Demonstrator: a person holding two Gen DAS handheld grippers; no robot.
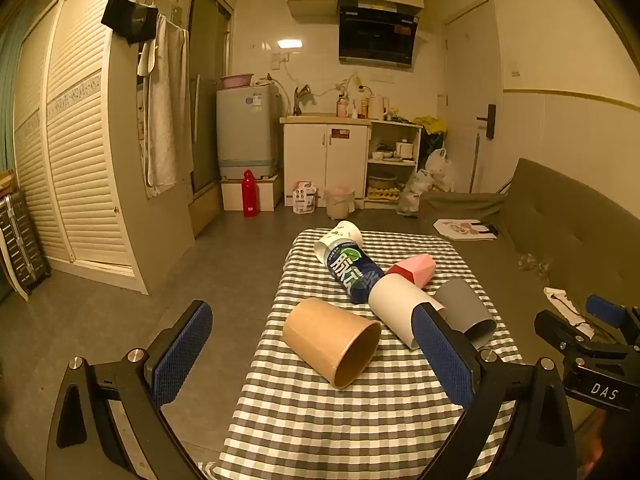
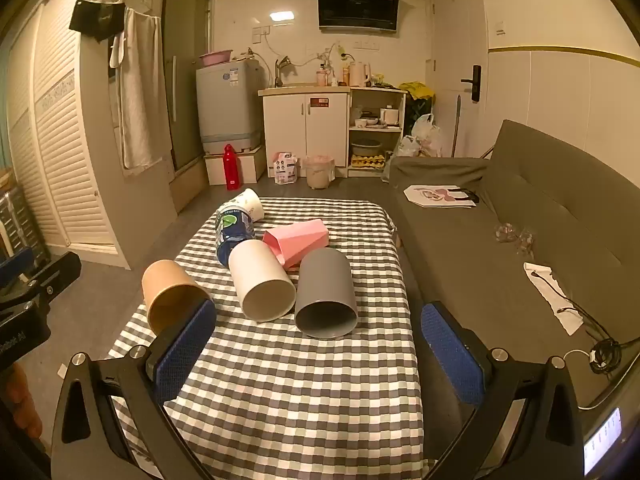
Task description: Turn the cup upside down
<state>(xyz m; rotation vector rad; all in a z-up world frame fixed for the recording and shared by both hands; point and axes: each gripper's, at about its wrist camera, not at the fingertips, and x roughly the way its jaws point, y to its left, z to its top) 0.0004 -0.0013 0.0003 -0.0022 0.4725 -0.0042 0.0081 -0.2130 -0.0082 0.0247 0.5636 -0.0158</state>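
Note:
Several cups lie on their sides on a checked table [image 1: 320, 420] [image 2: 300, 392]: a brown cup [image 1: 328, 340] [image 2: 168, 296], a white cup [image 1: 396, 308] [image 2: 260, 280], a grey cup [image 1: 466, 312] [image 2: 326, 294], a pink faceted cup [image 1: 414, 267] [image 2: 300, 242], a blue printed cup [image 1: 352, 272] [image 2: 234, 232] and a white paper cup [image 1: 344, 234] [image 2: 250, 202] at the far end. My left gripper [image 1: 316, 340] is open and empty, above the near end, the brown cup between its fingers. My right gripper [image 2: 318, 336] is open and empty, just short of the grey cup.
A grey sofa [image 2: 520, 240] runs along the table's right side, with a paper bag [image 2: 440, 196] and a cable [image 2: 580, 312] on it. The floor lies to the left. Kitchen cabinets [image 1: 324, 160] and a washing machine [image 1: 246, 132] stand far behind.

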